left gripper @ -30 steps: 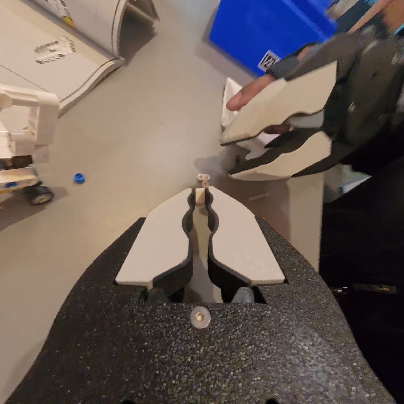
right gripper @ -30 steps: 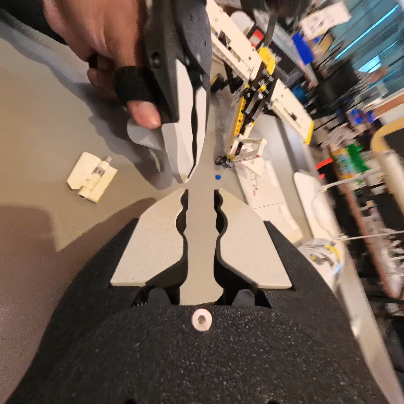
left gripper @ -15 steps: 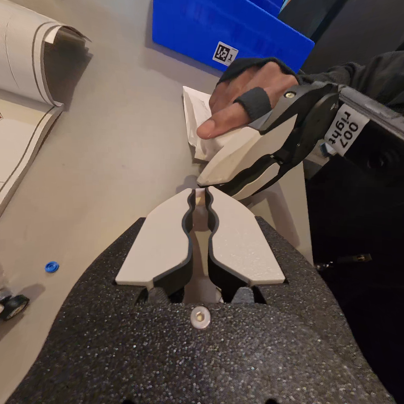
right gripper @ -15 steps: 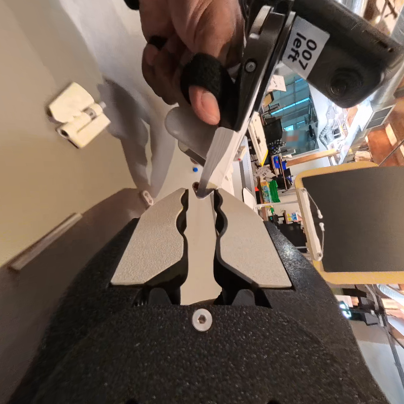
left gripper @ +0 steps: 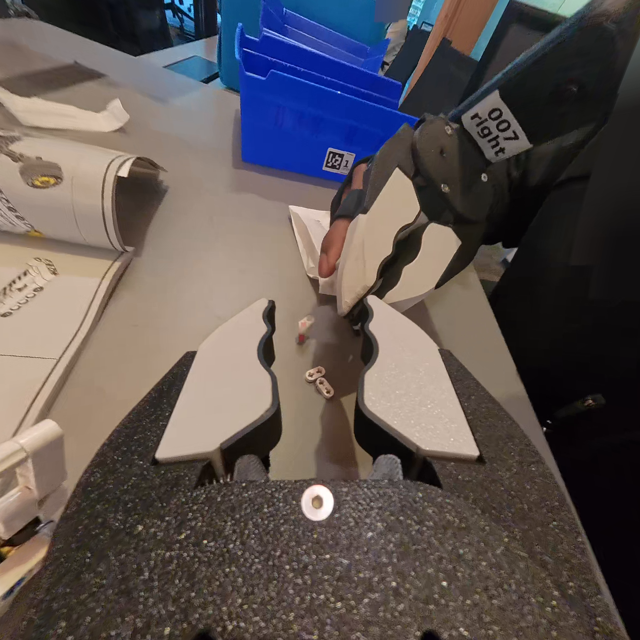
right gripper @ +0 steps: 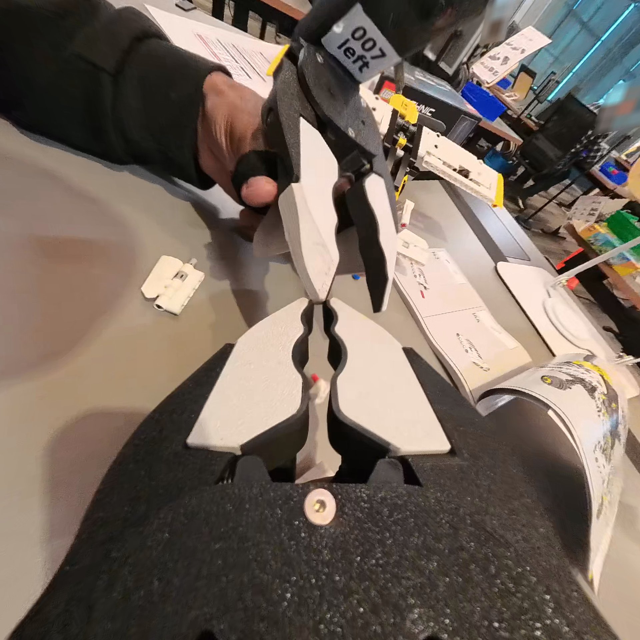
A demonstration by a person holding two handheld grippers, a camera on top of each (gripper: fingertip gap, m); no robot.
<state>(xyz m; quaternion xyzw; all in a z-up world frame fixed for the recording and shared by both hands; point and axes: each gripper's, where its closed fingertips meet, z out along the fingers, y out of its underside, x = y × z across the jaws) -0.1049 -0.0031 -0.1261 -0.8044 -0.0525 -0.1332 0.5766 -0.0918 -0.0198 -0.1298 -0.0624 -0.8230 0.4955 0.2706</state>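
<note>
My left gripper is open and holds nothing. Between its fingers, a small white piece with a red end shows blurred over the grey table, and two small tan oval pieces lie there. My right gripper is almost closed. In the left wrist view the right gripper has a small black piece hanging from its tips, right by my left gripper's right finger. The white and red piece also shows through the right gripper's finger gap. The left gripper touches my right fingertips.
Blue bins stand at the back. An open instruction booklet lies left, and it also shows in the right wrist view. A white hinge-like brick part, a white-and-yellow brick model and a white paper bag are nearby. The tips of both grippers are at nearly the same place. The white-and-yellow brick model sits 25 cm or so from the ends of my left fingers.
My left gripper opened and the white piece with the red end left its grasp. My right gripper closed at the left fingertips. Both grippers turned over the table.
</note>
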